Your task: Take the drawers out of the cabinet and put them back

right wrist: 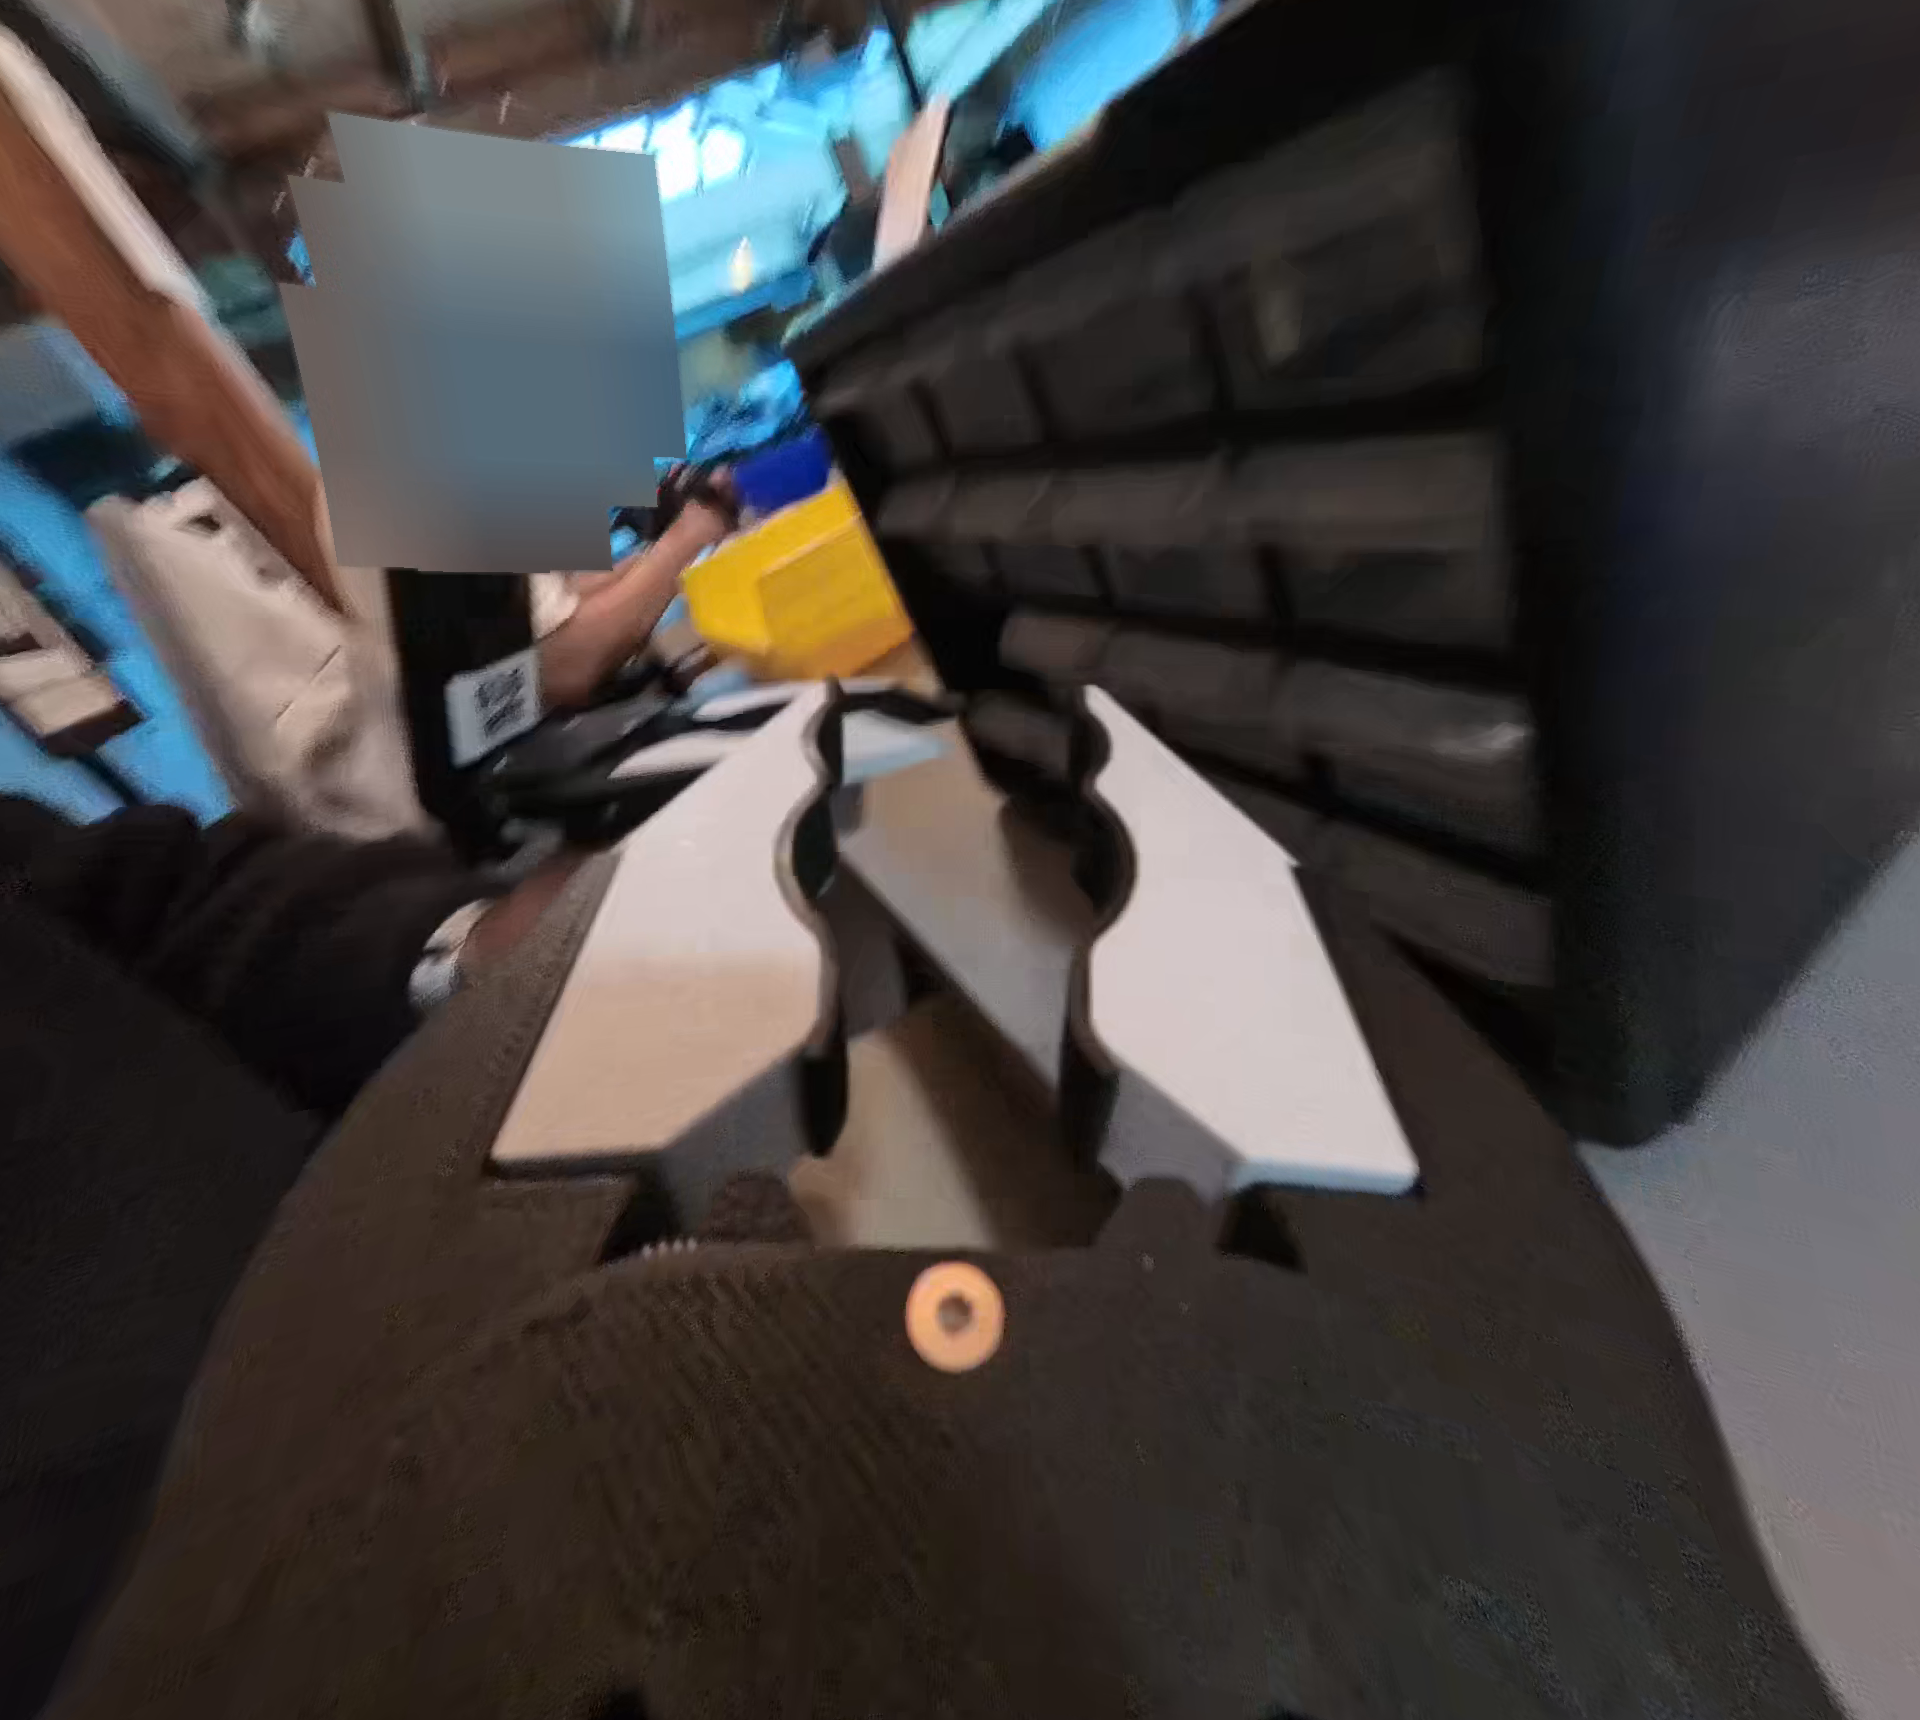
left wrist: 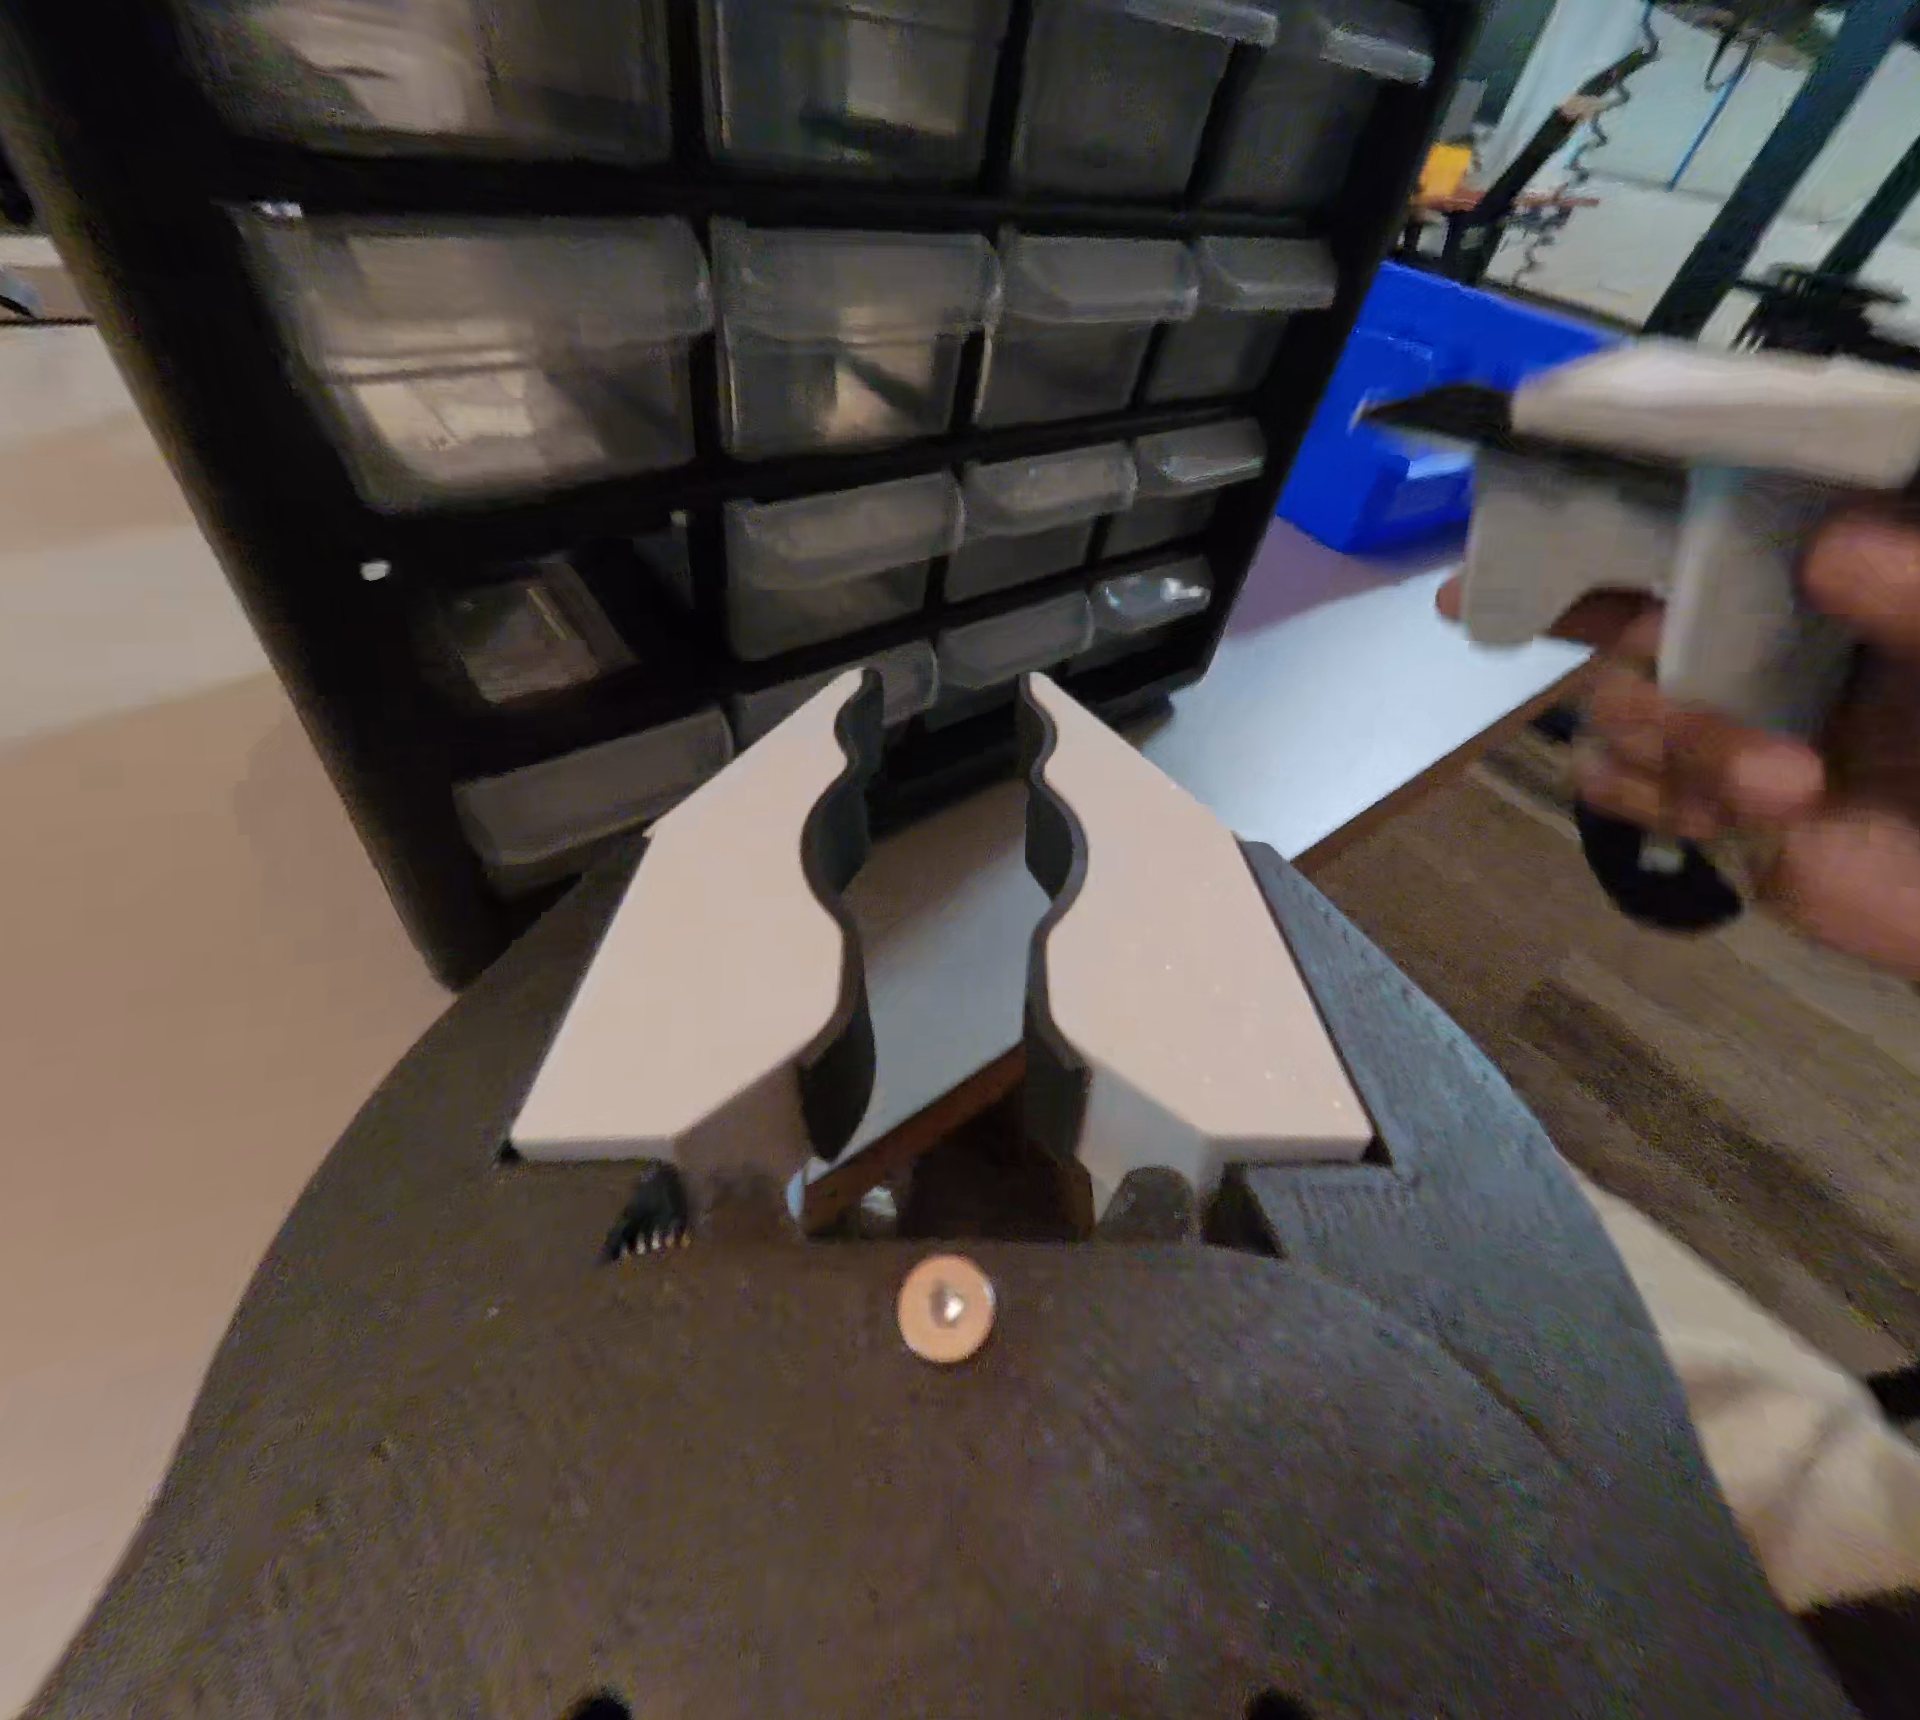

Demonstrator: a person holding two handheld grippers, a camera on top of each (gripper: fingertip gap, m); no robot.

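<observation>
A black cabinet [left wrist: 312,548] with several rows of clear plastic drawers [left wrist: 488,351] stands on the table right in front of me. One slot [left wrist: 520,631] at the left of the third row is open, with no drawer front. My left gripper [left wrist: 948,694] is open and empty, close to the lowest drawers. The right gripper also shows in the left wrist view [left wrist: 1392,413], held by a hand to the right of the cabinet. In the right wrist view the cabinet [right wrist: 1714,527] fills the right side, and my right gripper [right wrist: 961,704] is open and empty beside its drawer fronts.
A blue bin [left wrist: 1403,413] sits behind the cabinet on the right. A yellow bin [right wrist: 800,590] and a person at another table show in the right wrist view. The grey table [left wrist: 1330,714] ends at a brown edge on the right.
</observation>
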